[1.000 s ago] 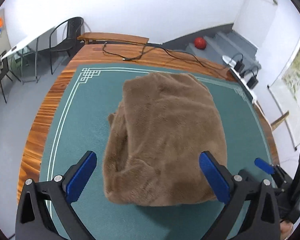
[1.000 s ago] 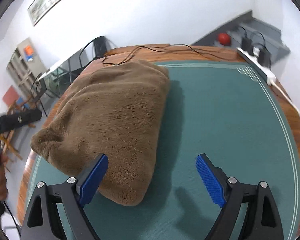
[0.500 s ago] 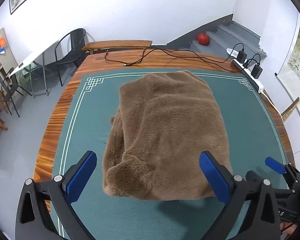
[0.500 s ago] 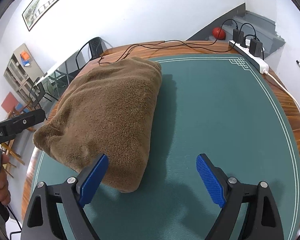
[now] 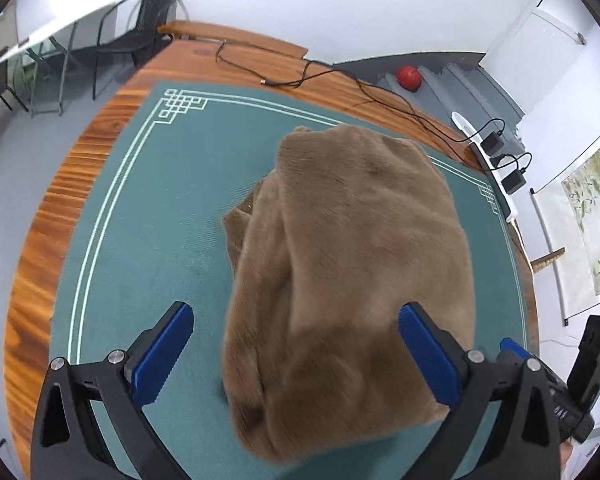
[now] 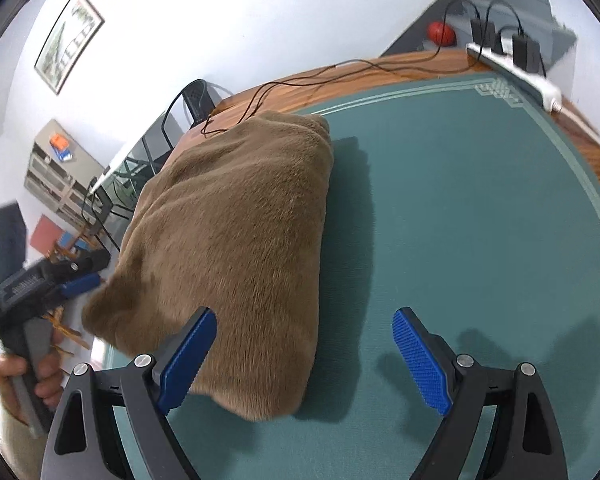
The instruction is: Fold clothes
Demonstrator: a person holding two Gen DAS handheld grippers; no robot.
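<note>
A brown fleecy garment (image 5: 352, 280) lies folded into a thick bundle on the green mat (image 5: 148, 216); it also shows in the right wrist view (image 6: 236, 248). My left gripper (image 5: 296, 356) is open and empty, its blue fingers straddling the bundle's near end just above it. My right gripper (image 6: 304, 360) is open and empty, over the bundle's near right corner, its left finger above the fabric and its right finger above bare mat. The left gripper also shows at the left edge of the right wrist view (image 6: 80, 284), close to the bundle's left corner.
The mat covers a wooden table (image 5: 44, 216). A black cable (image 5: 340, 80) runs along the far edge. A white power strip with adapters (image 6: 516, 68) lies at the far right edge. Chairs (image 5: 140, 24) stand beyond the far left corner. A red ball (image 5: 409, 77) lies on the floor.
Both grippers have moved closer and lower onto the bundle's near end; it looms larger in both views. The left gripper has come nearer the bundle's left corner. Jaws stay open.
</note>
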